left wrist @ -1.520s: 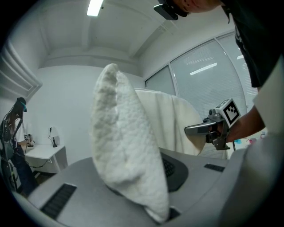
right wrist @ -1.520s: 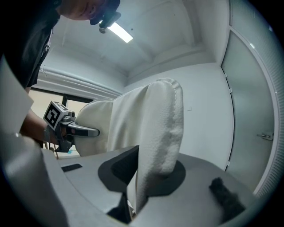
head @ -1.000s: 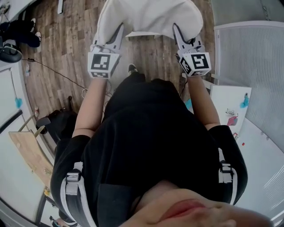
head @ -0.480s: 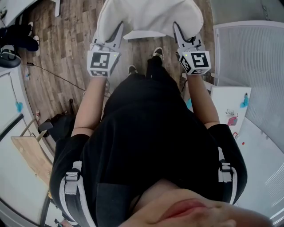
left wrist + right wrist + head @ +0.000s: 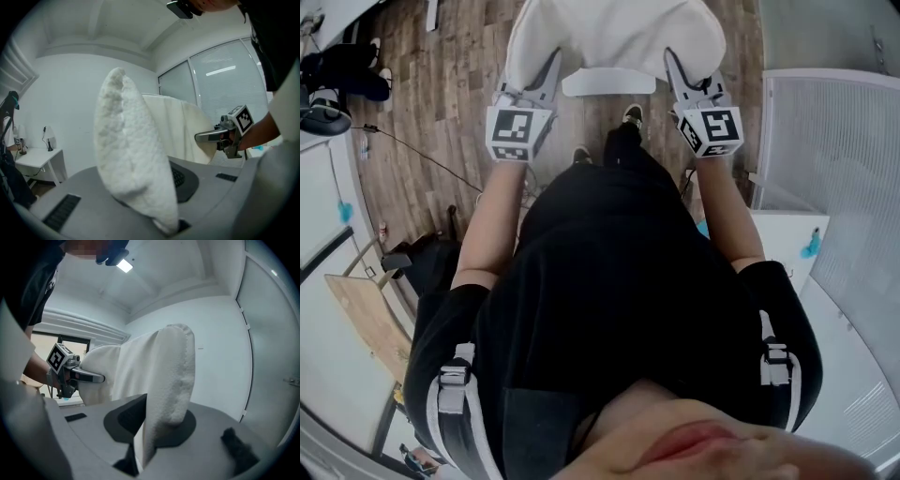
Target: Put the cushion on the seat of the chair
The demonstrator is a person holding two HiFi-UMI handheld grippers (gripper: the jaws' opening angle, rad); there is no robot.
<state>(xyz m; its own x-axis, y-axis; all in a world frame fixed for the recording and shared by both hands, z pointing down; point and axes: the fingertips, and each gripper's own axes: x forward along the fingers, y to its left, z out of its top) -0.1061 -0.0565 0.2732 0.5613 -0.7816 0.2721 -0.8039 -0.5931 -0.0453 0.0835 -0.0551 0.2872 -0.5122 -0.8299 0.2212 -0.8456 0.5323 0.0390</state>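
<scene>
A white fleecy cushion (image 5: 609,33) hangs upright between both grippers at the top of the head view. My left gripper (image 5: 549,64) is shut on its left edge, and my right gripper (image 5: 672,62) is shut on its right edge. In the left gripper view a cushion corner (image 5: 133,159) is pinched in the grey jaws, with the right gripper (image 5: 213,136) across from it. In the right gripper view the cushion edge (image 5: 168,376) stands clamped in the jaws, with the left gripper (image 5: 91,377) beyond it. Just below the cushion shows a white chair seat edge (image 5: 609,82).
The person stands on a wooden floor (image 5: 450,84), one shoe (image 5: 632,113) stepping forward. A black bag (image 5: 342,70) and a cable (image 5: 412,150) lie at the left. A ribbed white panel (image 5: 830,131) stands at the right, a wooden board (image 5: 366,328) at the lower left. A white desk (image 5: 37,159) is in the left gripper view.
The person has stepped forward with the cushion held in both grippers. The white seat edge below the cushion has come further into view.
</scene>
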